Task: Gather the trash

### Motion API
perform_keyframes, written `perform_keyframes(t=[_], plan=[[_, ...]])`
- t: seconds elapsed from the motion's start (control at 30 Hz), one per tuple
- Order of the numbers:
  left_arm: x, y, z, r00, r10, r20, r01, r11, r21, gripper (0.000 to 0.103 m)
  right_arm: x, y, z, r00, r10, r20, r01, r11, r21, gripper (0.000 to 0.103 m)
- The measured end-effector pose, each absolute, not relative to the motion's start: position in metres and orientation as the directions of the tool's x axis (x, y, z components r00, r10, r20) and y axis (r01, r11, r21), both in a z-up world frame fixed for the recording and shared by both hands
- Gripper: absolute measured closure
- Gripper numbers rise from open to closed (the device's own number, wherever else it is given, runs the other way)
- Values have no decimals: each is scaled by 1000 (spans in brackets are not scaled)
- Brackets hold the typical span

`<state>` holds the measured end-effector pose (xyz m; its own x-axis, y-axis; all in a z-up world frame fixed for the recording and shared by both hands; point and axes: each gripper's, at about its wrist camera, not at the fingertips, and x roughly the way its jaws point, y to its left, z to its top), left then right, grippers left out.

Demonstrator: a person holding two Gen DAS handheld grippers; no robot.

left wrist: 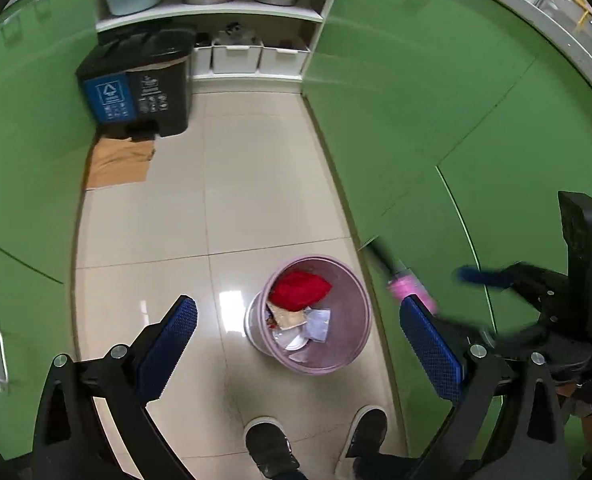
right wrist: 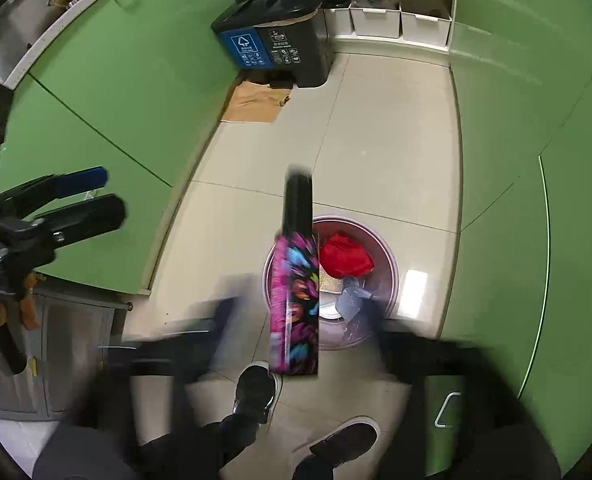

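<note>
A pink waste basket (left wrist: 352, 344) stands on the tiled floor beside the green cabinets. It holds a red bag (left wrist: 300, 290), paper scraps (left wrist: 320, 322) and other litter. My left gripper (left wrist: 297, 304) is open above it, nothing between its blue pads. In the right wrist view, my right gripper (right wrist: 300, 316) is blurred and open wide. A long pink patterned box (right wrist: 296, 296) with a black far end stands between its jaws, clear of both pads, over the left rim of the basket (right wrist: 388, 264). The box (left wrist: 412, 290) appears as a pink blur in the left wrist view.
A black two-part bin (left wrist: 136, 92) with a blue label stands at the far end, flat cardboard (left wrist: 120, 160) before it. Green cabinet doors (left wrist: 436, 120) line both sides. A person's dark shoes (left wrist: 270, 448) stand just short of the basket. Shelves hold pots and white tubs.
</note>
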<state>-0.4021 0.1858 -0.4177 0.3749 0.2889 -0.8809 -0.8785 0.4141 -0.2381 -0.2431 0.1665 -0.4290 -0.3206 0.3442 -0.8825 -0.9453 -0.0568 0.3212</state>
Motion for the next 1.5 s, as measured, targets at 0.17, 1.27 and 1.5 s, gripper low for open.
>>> perform_keyframes(t=[0.17,1.27,1.5], plan=[[-401,183,-417,374,282,-883,-878,415,-239,6,-241,165,-429,-278,325,-904,-957,-17,288,3],[-231,113,-55,561,219,-798,-610,761,-220,6,-59,12,-45,-36,548,-836,-908,331,256,3],[-152,78,-24,620,162,-768,-495,840,-222,6,8,-54,-20,63,571,-819,-867,437,238,3]])
